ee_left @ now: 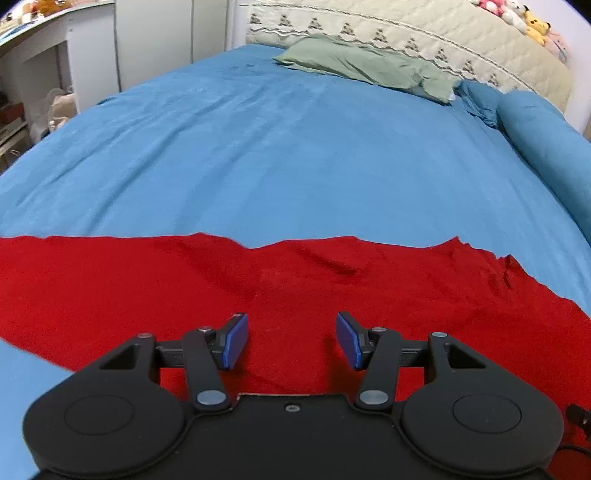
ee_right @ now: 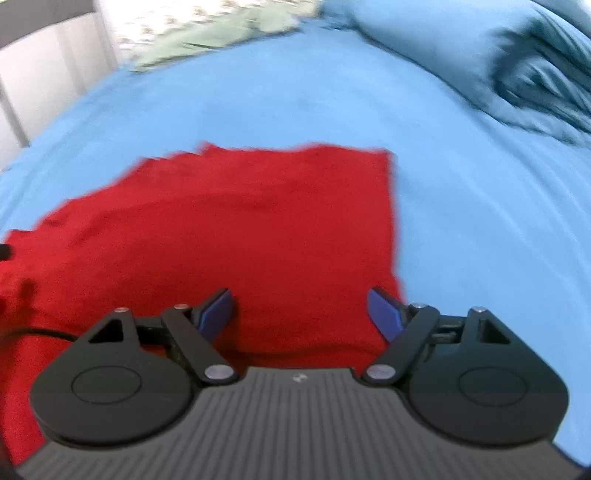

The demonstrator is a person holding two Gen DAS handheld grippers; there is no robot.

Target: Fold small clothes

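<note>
A red garment [ee_left: 288, 284] lies spread flat on the blue bed sheet [ee_left: 277, 155], slightly wrinkled at its right end. My left gripper [ee_left: 291, 339] is open and empty, hovering over the garment's near middle. In the right wrist view the same red garment [ee_right: 229, 229] shows with a straight right edge and a far right corner. My right gripper [ee_right: 300, 314] is open and empty above the garment's near right part, its right finger at the cloth's edge. That view is blurred.
A green pillow [ee_left: 369, 66] lies at the head of the bed against a quilted headboard [ee_left: 424, 33]. A rolled blue duvet [ee_left: 546, 140] runs along the right side. A white desk [ee_left: 55, 40] stands to the left. Plush toys [ee_left: 517, 14] sit at the top right.
</note>
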